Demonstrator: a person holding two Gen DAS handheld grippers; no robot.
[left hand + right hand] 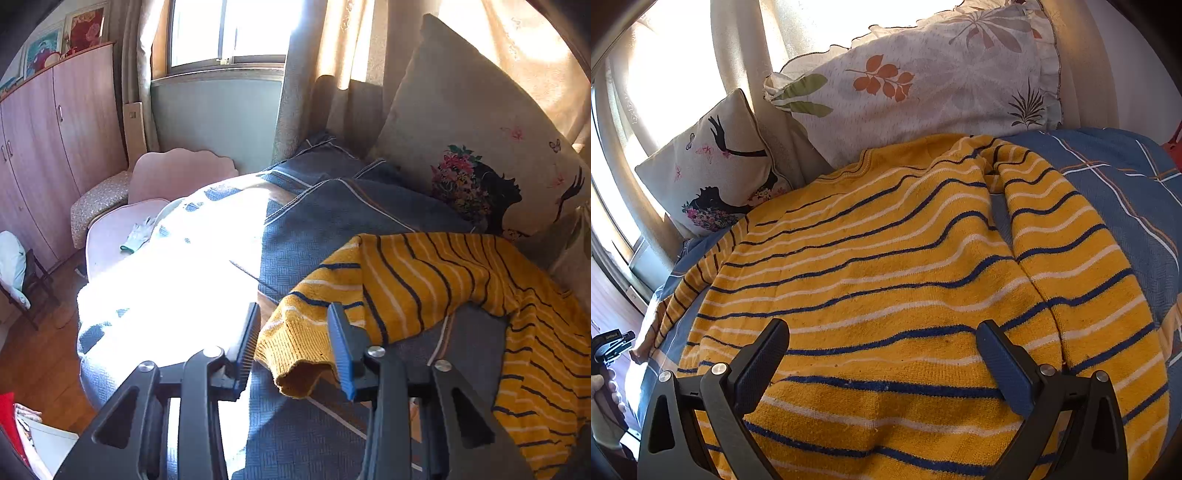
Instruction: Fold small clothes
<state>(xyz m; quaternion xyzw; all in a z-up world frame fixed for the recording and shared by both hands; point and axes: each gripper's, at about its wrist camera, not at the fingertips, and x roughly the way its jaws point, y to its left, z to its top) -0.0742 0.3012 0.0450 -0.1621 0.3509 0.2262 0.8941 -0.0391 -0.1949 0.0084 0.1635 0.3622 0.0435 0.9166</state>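
A yellow knit sweater (886, 266) with navy and white stripes lies spread on the blue bedspread (1126, 177). Its right sleeve (1071, 258) lies folded down along the body. In the left wrist view the left sleeve (369, 295) stretches toward me and its cuff (295, 373) lies between the fingers of my left gripper (295, 325), which is open; the cuff is not pinched. My right gripper (882, 339) is open and hovers just over the sweater's lower body, holding nothing.
A cushion with a woman's silhouette (480, 147) and a leaf-print pillow (923, 74) lean at the head of the bed. A pink chair (155, 195) with a glove on it (138, 234) and a wardrobe (55, 147) stand left of the bed. The bed's left half (166, 277) lies in strong sunlight.
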